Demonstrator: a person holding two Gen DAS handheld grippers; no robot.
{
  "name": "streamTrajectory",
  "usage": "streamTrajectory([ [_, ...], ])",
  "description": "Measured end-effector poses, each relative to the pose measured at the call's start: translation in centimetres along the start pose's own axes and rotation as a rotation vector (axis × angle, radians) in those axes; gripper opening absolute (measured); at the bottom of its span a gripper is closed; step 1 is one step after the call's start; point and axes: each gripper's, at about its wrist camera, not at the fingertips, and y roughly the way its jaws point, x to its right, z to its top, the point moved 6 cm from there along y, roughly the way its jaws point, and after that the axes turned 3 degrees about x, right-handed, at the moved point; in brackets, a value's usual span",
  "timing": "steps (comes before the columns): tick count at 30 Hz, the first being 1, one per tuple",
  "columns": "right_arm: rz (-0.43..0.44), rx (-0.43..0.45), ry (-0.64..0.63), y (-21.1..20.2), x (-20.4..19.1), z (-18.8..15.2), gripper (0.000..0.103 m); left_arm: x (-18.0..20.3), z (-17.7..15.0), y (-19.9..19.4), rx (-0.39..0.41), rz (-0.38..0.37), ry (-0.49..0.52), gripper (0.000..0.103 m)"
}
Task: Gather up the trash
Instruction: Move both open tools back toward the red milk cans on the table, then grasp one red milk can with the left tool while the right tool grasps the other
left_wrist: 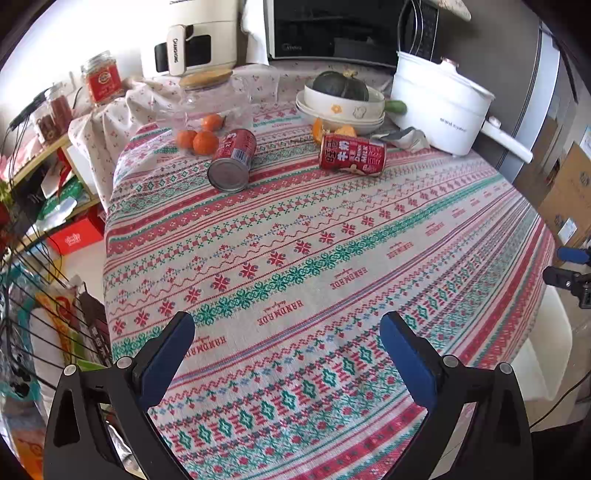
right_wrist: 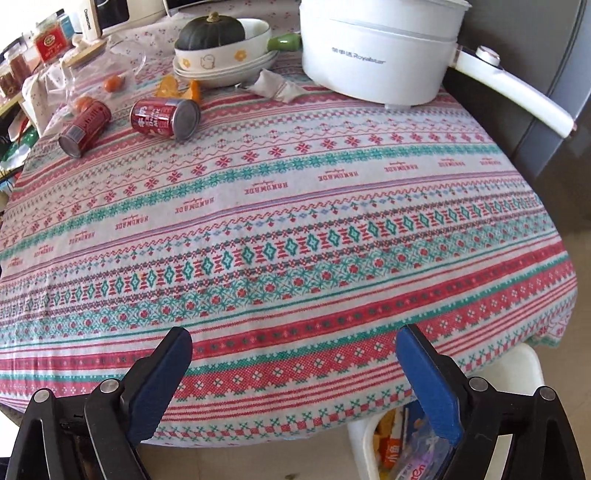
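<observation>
Two red cans lie on their sides at the far part of the patterned tablecloth [left_wrist: 295, 258]: the left can [left_wrist: 232, 158] [right_wrist: 85, 127] and the right can [left_wrist: 352, 154] [right_wrist: 166, 118]. Orange peel pieces [left_wrist: 334, 131] [right_wrist: 181, 88] and a crumpled grey wrapper [left_wrist: 400, 136] [right_wrist: 277, 86] lie behind them. My left gripper [left_wrist: 287, 332] is open and empty above the near part of the table. My right gripper [right_wrist: 293, 347] is open and empty at the table's near edge. A white bin [right_wrist: 399, 446] holding trash stands under that edge.
Three tangerines [left_wrist: 197, 140] in a clear bag lie left of the cans. Stacked white bowls [left_wrist: 341, 107] hold a dark squash. A white electric pot [left_wrist: 439, 107] [right_wrist: 380, 48] with a long handle stands at the far right. A microwave [left_wrist: 343, 29] and jars [left_wrist: 101, 77] are behind.
</observation>
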Motion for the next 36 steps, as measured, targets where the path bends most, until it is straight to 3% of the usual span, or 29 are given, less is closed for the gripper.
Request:
streamTrajectory([
  [5,-0.01,-0.014,-0.036,1.7,0.1,1.0,0.095,-1.6,3.0,3.2,-0.023,0.038,0.043,0.101],
  [9,-0.004,0.006,-0.073,2.7,0.2,2.1,0.095,-3.9,7.0,5.5,0.032,0.027,0.002,0.101],
  [13,0.095,0.037,-0.1,4.7,-0.6,4.2,0.097,-5.3,9.5,8.5,0.082,-0.02,-0.041,0.101],
  [20,0.187,0.14,-0.271,8.9,-5.2,9.8,0.097,-6.6,10.7,12.7,0.134,-0.037,-0.076,0.099],
  [25,0.276,0.144,-0.28,13.0,-8.1,13.3,0.097,-7.2,10.8,13.9,0.131,-0.103,-0.121,0.086],
  [28,0.326,0.141,-0.274,15.1,-9.8,14.8,0.097,-7.2,11.3,13.9,0.154,-0.137,-0.121,0.086],
  [30,0.349,0.142,-0.273,16.2,-10.8,15.6,0.097,-7.1,11.5,14.4,0.141,-0.146,-0.122,0.086],
  [36,0.378,0.15,-0.253,18.3,-12.0,16.9,0.097,-7.5,12.3,15.8,0.113,-0.152,-0.167,0.071],
])
